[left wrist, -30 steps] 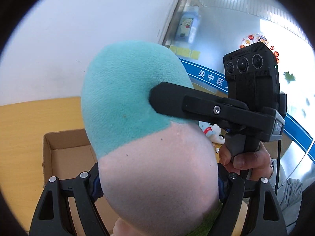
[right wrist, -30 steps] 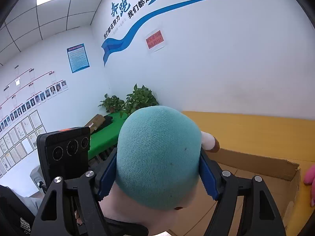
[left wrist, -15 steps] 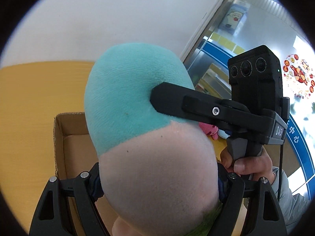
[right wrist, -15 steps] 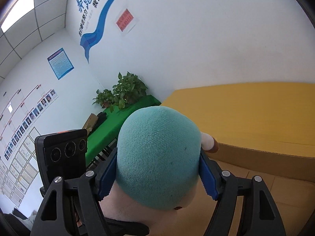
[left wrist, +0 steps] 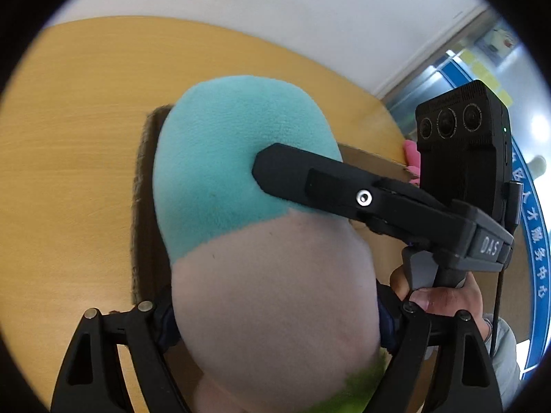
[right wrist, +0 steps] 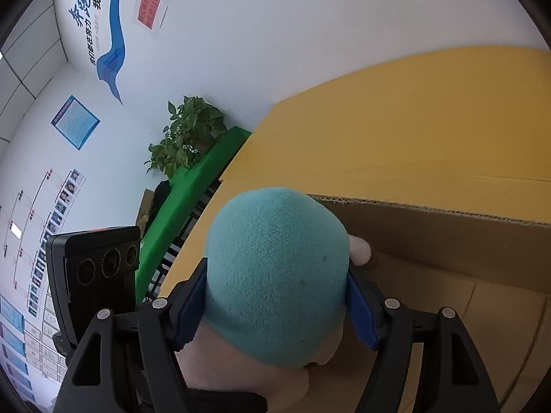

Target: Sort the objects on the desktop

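Left wrist view: a teal-and-pink plush toy (left wrist: 241, 227) is clamped by the jaws of both the left gripper (left wrist: 275, 323) and right gripper (right wrist: 275, 296) above an open cardboard box (right wrist: 447, 237) on the yellow worktop (left wrist: 69, 137). A pink toy (left wrist: 411, 155) is partly hidden behind the box rim.
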Action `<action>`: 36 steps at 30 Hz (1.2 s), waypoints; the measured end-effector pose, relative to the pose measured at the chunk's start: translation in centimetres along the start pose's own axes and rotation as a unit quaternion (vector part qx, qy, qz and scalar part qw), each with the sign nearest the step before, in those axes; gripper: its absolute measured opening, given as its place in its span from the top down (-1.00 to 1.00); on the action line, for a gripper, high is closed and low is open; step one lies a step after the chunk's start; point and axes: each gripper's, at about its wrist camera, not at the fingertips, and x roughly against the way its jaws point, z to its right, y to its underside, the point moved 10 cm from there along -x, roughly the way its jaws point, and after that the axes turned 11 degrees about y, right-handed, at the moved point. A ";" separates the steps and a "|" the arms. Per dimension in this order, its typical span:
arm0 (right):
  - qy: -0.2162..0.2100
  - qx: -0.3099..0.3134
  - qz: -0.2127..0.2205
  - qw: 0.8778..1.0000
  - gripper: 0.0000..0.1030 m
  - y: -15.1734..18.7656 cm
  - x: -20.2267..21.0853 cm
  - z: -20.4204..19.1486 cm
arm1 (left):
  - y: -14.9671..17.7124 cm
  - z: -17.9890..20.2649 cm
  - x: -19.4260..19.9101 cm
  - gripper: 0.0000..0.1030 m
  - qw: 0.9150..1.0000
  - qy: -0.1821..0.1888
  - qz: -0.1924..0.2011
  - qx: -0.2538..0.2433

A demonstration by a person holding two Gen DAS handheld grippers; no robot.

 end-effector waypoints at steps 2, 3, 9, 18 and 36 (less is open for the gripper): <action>0.021 -0.003 -0.007 1.000 -0.36 0.3 -1.2 0.8 | 0.7 -0.4 0.0 -0.67 0.999 -0.036 -0.013 -0.014; 0.030 -0.008 -0.013 0.999 -0.36 0.5 -1.8 1.3 | 1.1 -0.1 0.1 -0.67 0.999 -0.044 -0.017 -0.023; 0.048 -0.016 -0.004 0.999 -0.36 0.9 -2.9 2.4 | 2.9 1.3 2.8 -0.69 0.998 -0.044 0.001 -0.037; 0.049 -0.046 -0.004 0.998 -0.76 -0.2 -4.2 -0.3 | 6.8 1.7 5.0 -0.69 0.998 -0.030 0.014 -0.045; 0.134 0.009 0.026 0.991 -1.00 13.8 23.3 0.4 | 13.7 3.2 5.8 -0.69 0.997 0.000 0.028 -0.065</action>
